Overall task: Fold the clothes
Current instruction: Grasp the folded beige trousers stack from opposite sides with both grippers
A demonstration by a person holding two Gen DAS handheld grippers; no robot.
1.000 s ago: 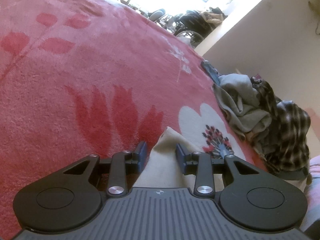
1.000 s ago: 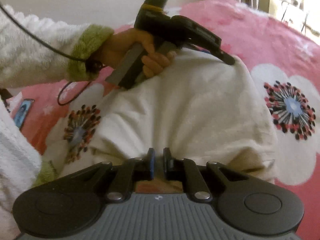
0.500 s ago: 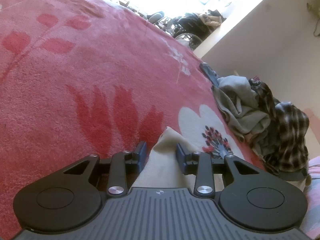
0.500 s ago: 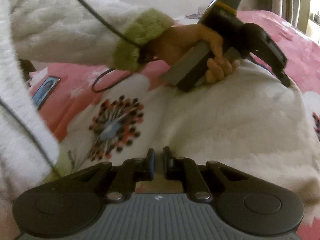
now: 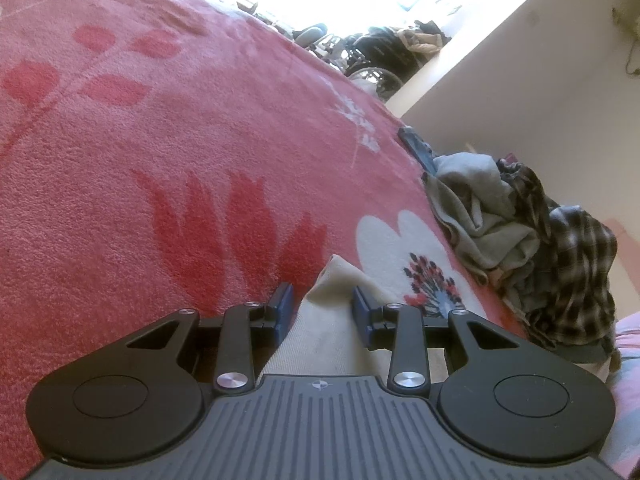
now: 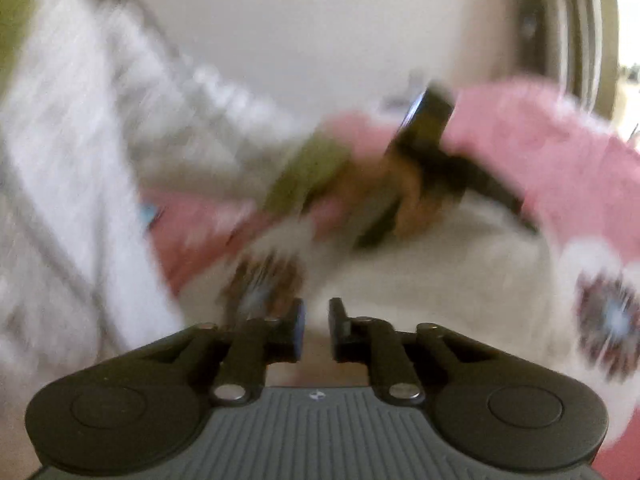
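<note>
A cream garment [image 5: 328, 320] lies on the pink floral blanket [image 5: 160, 120]. One pointed corner of it rises between the fingers of my left gripper [image 5: 322, 306], which is open and rests low over the cloth without pinching it. The right wrist view is badly blurred by motion. In it the cream garment [image 6: 460, 280] spreads ahead, and a hand [image 6: 404, 196] in a green-cuffed white sleeve [image 6: 304, 176] holds the left tool on its far edge. My right gripper [image 6: 317, 322] shows a narrow gap between its fingers, with cloth lying below them.
A heap of grey and plaid clothes [image 5: 520, 232] sits at the blanket's right edge against a pale wall [image 5: 540, 80]. Wheeled chairs [image 5: 376, 56] stand in bright light beyond the blanket's far end. A fluffy white sleeve [image 6: 72, 160] fills the left of the right wrist view.
The right wrist view has swung quickly and gone blurred, and the right fingers stand slightly wider apart than before. The left gripper has barely moved and stays open over the garment corner.
</note>
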